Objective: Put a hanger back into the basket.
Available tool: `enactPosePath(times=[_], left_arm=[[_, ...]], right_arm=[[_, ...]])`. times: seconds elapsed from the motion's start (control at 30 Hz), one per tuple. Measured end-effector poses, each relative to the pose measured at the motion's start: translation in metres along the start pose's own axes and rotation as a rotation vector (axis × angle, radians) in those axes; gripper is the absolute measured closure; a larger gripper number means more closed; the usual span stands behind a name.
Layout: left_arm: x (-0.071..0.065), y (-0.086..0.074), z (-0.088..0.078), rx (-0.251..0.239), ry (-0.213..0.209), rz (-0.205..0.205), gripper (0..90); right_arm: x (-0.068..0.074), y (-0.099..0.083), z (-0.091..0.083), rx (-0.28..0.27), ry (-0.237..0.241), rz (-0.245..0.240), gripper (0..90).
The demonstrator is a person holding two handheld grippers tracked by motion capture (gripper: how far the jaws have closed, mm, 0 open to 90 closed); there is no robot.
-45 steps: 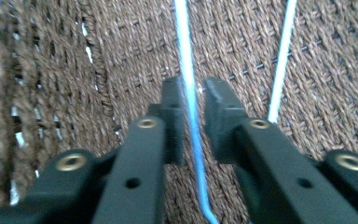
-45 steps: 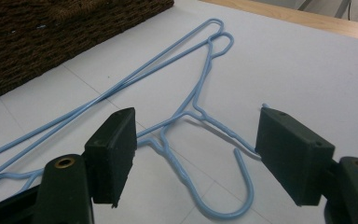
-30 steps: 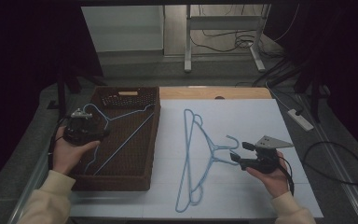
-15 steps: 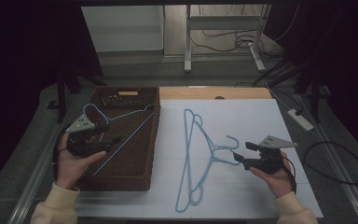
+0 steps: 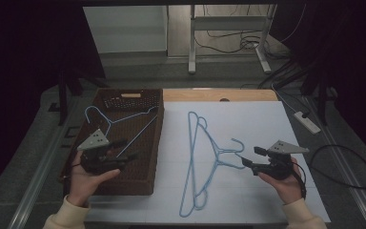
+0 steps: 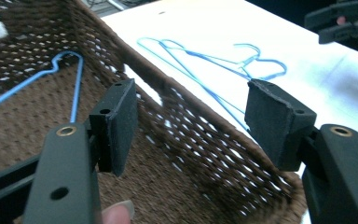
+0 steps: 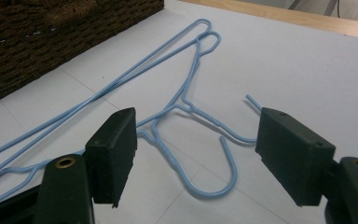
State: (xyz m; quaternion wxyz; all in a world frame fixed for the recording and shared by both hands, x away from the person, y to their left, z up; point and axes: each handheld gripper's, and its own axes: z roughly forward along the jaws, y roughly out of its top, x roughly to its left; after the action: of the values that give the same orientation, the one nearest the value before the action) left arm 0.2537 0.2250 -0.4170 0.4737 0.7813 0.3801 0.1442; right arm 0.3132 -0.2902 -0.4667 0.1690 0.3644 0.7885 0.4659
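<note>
A blue wire hanger (image 5: 124,117) (image 6: 77,79) lies inside the brown wicker basket (image 5: 143,176) (image 6: 205,135) at the left. Two more blue hangers (image 5: 213,145) (image 6: 200,56) lie overlapped on the white sheet (image 5: 257,119), hooks toward the right. My left gripper (image 5: 125,149) (image 6: 191,112) hovers over the basket's near part, pointing right, open with nothing between its jaws. My right gripper (image 5: 251,157) (image 7: 196,140) is open just right of the hooks, and one hook (image 7: 230,168) lies on the sheet between and below its jaws, untouched.
A strip of bare wooden tabletop (image 5: 219,95) shows beyond the sheet. A white power strip (image 5: 307,121) and a looped black cable (image 5: 348,167) lie off the table's right edge. The basket's corner (image 7: 37,37) stands left of the hangers.
My left gripper has moved from the basket's left middle toward its near edge and turned to point right. The hanger in the basket and the right gripper have stayed put.
</note>
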Motion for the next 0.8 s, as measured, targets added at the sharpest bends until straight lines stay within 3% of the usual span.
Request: enactPosePath(times=[0.3,0.8], left_arm=[[-0.010,-0.003,0.012,0.027,-0.038,0.006,35.6],[-0.010,-0.004,0.018,0.024,-0.041,0.002,35.6]], right_arm=[[0.000,-0.001,0.000,0.008,-0.007,-0.007,29.6],[0.004,-0.002,0.003,0.042,-0.028,-0.020,30.1]])
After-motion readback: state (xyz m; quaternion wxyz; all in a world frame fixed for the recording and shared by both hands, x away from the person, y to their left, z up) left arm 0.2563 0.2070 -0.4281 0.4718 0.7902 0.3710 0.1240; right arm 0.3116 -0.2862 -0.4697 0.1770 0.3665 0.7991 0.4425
